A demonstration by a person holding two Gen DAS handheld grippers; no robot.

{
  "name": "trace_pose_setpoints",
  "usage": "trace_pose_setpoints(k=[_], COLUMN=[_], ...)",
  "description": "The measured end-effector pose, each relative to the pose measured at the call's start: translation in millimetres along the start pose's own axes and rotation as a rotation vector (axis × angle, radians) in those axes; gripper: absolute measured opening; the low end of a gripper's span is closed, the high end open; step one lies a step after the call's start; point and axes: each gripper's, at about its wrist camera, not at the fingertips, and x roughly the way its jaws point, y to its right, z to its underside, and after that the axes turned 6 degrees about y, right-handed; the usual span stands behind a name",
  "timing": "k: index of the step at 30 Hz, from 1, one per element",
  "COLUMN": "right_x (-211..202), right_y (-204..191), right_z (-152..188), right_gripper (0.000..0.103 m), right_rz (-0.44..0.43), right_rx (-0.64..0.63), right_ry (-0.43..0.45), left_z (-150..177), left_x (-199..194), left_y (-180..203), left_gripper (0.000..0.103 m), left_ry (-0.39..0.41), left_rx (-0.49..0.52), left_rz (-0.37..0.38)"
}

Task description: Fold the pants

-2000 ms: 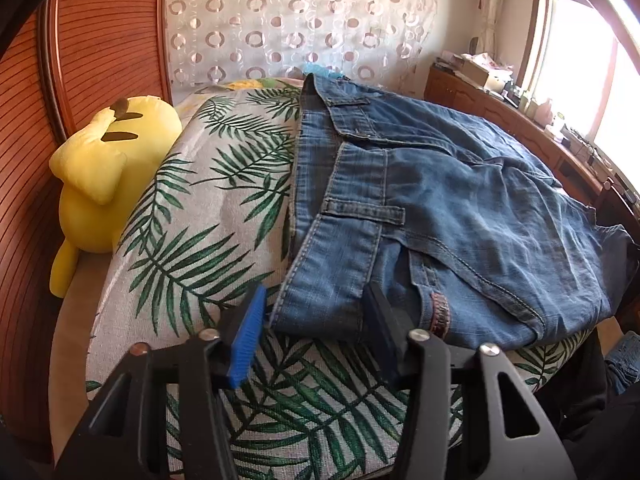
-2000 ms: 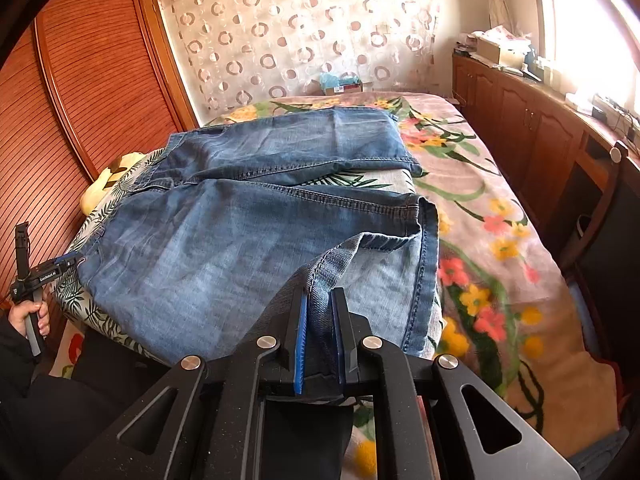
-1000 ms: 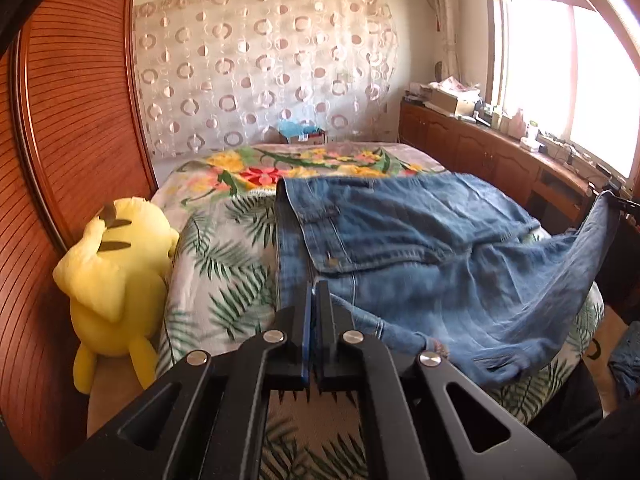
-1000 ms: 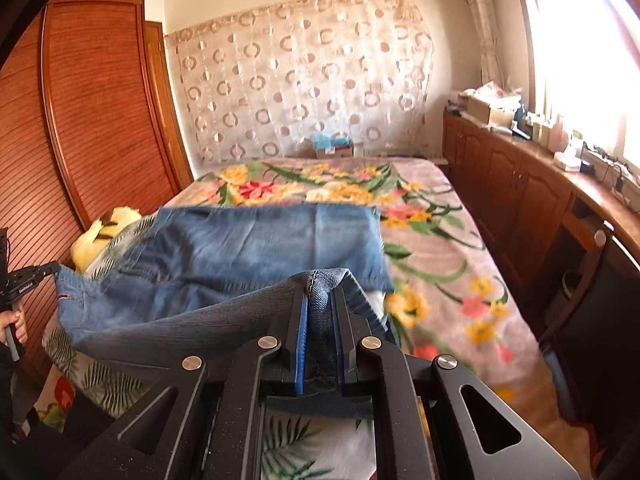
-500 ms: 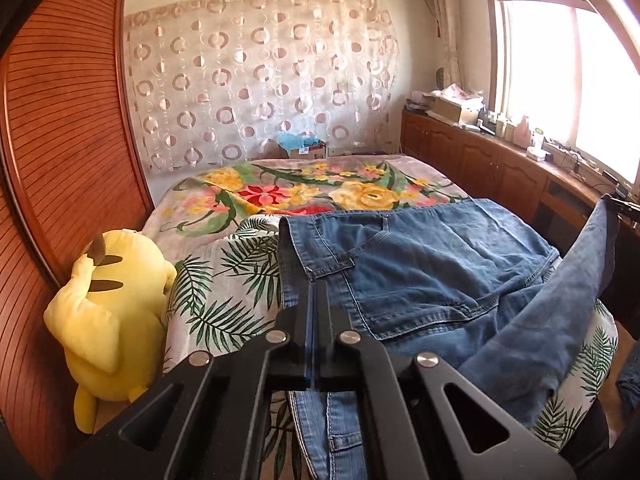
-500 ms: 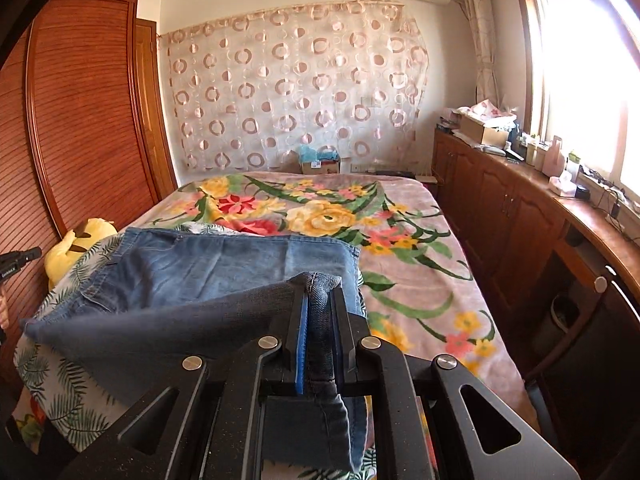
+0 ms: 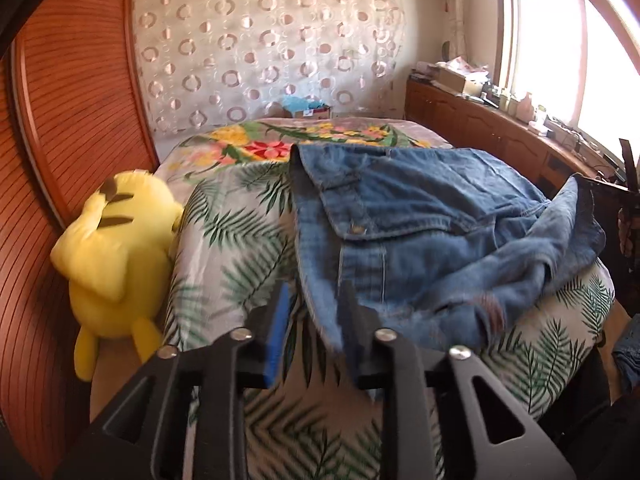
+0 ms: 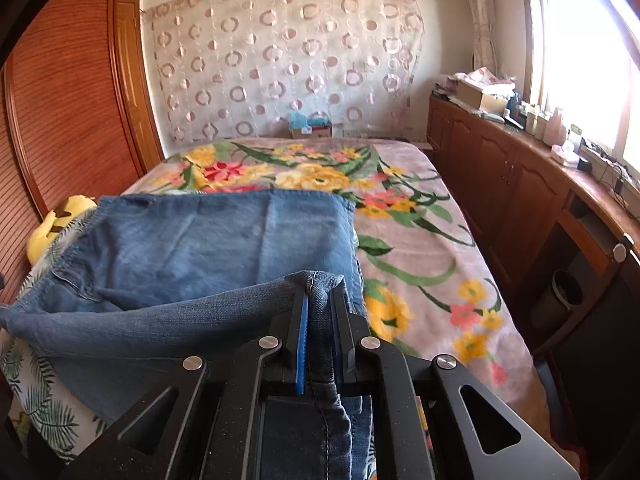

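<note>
The jeans (image 7: 420, 232) lie on the bed (image 8: 420, 248), just ahead of both tongs, with the waistband end toward the left tongs and the leg hems toward the right tongs, so their long axis runs across the bed from one pair of tongs to the other. One leg lies flat farther off; the nearer leg is lifted and draped back over it in loose folds.

The left tongs (image 7: 316, 332) have just been opening, and their jaws now stand narrowly apart. The waistband edge of the jeans hangs in the gap between them, blurred, and the pads do not press on it. A yellow plush toy (image 7: 116, 252) sits to the left of these tongs, against the wooden wardrobe (image 7: 76, 132).

The right tongs (image 8: 320, 332) are clamped on the hem of the nearer leg, whose seam stands upright between the pads, the cloth trailing away to the left. To their right runs a wooden cabinet (image 8: 520, 192) under the window.
</note>
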Motion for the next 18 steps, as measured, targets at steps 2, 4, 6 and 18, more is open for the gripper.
trace_pose_setpoints(k=[2, 4, 6, 18], right_x=[3, -1, -1, 5], right_y=[0, 0, -2, -5], right_z=[-1, -4, -8, -5], right_gripper=[0.010, 0.010, 0.010, 0.010], right_rz=[0.006, 0.008, 0.013, 0.026], right_rx=[0.000, -0.003, -0.011, -0.033], right_ry=[-0.007, -0.006, -0.006, -0.014], left_z=[7, 13, 16, 21], left_x=[-7, -13, -19, -44], left_y=[-3, -4, -4, 15], left_gripper=[0.039, 0.044, 0.045, 0.047], left_ry=[-0.001, 0.000, 0.005, 0.028], left_rx=[-0.025, -0.045, -0.052, -0.037], left_rz=[0.004, 0.021, 0.032, 0.079])
